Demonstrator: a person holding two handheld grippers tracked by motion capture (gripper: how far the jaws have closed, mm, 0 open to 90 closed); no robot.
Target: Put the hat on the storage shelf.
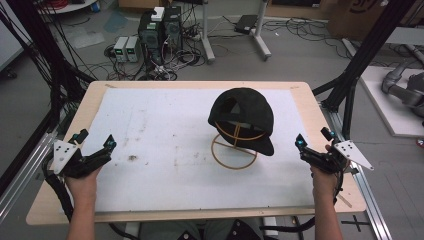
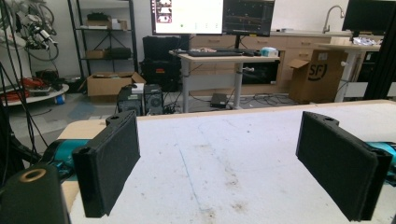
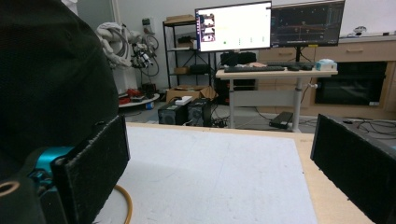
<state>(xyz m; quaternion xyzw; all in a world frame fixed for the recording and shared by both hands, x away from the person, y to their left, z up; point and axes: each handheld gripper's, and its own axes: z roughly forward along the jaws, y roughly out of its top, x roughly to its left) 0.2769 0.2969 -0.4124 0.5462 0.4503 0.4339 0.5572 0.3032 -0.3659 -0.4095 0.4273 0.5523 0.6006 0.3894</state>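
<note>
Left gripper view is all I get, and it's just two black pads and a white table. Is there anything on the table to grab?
Observer: Yes. A black cap sits on a yellow wire stand, right of the table's middle.
Operator: Is my other gripper holding it?
Observer: No. The right gripper is open near the table's right edge, apart from the cap.
Operator: And where is mine?
Observer: The left gripper is open over the white mat, near the left edge, far from the cap.
</note>
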